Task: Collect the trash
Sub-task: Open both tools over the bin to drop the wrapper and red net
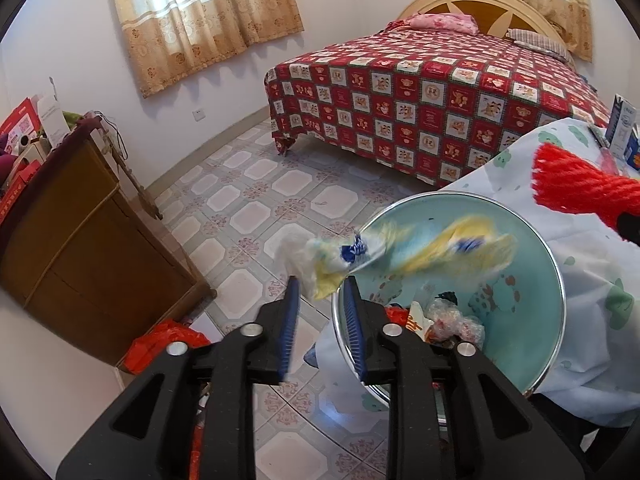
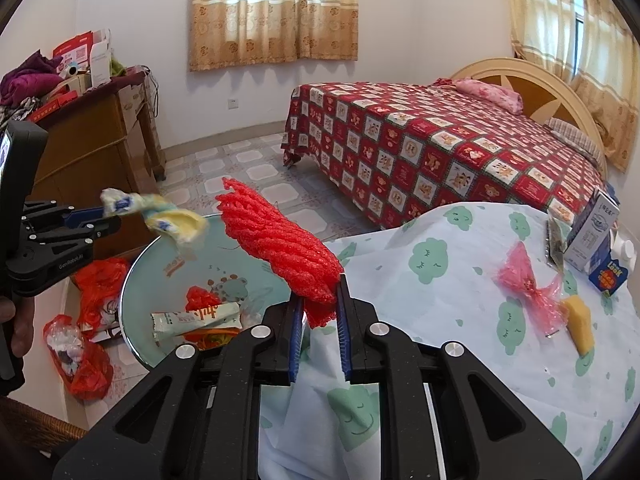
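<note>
A tiled bedroom: over the teal bin (image 2: 140,280), the left gripper (image 1: 322,286) stands parted, its crumpled yellow-white wrapper (image 1: 400,248) blurred (apparently loose); the right gripper (image 2: 320,296) clamps red foam netting (image 2: 280,248).

Black grippers (image 2: 320,308), silver screws — blue ribbed fingers (image 1: 290,320); "GenRobot.AI" marking

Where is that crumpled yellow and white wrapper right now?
In the left wrist view the yellow and white wrapper is blurred in mid-air just past the left hand-held gripper, over the round bin beside the cloth-covered table.
</note>
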{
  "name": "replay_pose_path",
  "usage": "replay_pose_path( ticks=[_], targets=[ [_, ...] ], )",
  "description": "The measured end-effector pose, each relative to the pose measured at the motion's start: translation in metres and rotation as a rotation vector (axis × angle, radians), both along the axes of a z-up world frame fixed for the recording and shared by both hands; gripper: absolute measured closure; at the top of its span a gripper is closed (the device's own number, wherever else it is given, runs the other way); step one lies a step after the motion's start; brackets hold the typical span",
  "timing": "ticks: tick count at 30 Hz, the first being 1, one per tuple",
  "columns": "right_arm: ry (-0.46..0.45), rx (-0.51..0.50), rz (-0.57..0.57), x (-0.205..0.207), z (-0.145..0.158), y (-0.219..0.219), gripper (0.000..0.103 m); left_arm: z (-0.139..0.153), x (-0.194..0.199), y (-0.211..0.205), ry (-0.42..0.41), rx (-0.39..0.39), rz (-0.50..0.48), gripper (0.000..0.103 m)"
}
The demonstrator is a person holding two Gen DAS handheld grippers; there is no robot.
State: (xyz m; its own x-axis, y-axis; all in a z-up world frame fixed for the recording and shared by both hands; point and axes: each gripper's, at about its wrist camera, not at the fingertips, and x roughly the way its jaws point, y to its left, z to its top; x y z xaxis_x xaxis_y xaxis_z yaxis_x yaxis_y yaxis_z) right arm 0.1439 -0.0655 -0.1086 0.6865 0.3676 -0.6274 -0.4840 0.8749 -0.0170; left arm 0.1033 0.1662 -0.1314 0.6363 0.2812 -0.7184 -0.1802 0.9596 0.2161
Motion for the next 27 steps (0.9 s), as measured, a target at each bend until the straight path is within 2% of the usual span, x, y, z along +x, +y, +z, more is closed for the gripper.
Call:
replay_pose_path(
  ticks=[1,3,4,5,13,17,19,23,25,27],
  targets=[
    [0.001,0.002,0.004,0.001,-0.001,0.0,0.083,0.0,0.0,-0.002,-0.001,-0.002,-0.006,0.063],
    [0.0,0.004,0.006,0.001,-0.002,0.0,0.073,0.0,-0.001,-0.005,-0.004,-0.004,-0.017,0.061],
    [-0.001,0.009,0.004,0.001,-0.003,-0.001,0.065,0.0,-0.001,-0.006,-0.004,-0.008,-0.023,0.06],
    [0.0,0.006,0.003,0.001,-0.003,0.0,0.061,0.0,-0.001,-0.008,-0.003,-0.009,-0.028,0.059],
    [0.01,0.021,-0.018,0.001,-0.006,-0.004,0.058,-0.006,-0.001,-0.014,0.014,-0.006,-0.042,0.043],
    [0.012,0.024,-0.045,0.0,-0.009,-0.023,0.057,-0.007,-0.001,-0.017,0.017,-0.002,-0.047,0.04],
    [0.014,0.021,-0.073,0.001,-0.011,-0.038,0.057,-0.007,0.001,-0.019,0.013,0.002,-0.05,0.029],
    [0.032,0.013,-0.245,0.015,-0.016,-0.1,0.057,-0.014,0.01,-0.04,0.02,0.03,-0.083,0.025],
    [0.032,0.011,-0.389,0.023,-0.018,-0.149,0.056,-0.016,0.018,-0.051,0.024,0.035,-0.101,0.025],
    [0.048,0.016,-0.486,0.03,-0.021,-0.185,0.056,-0.019,0.03,-0.069,0.034,0.032,-0.129,0.025]
  ],
)
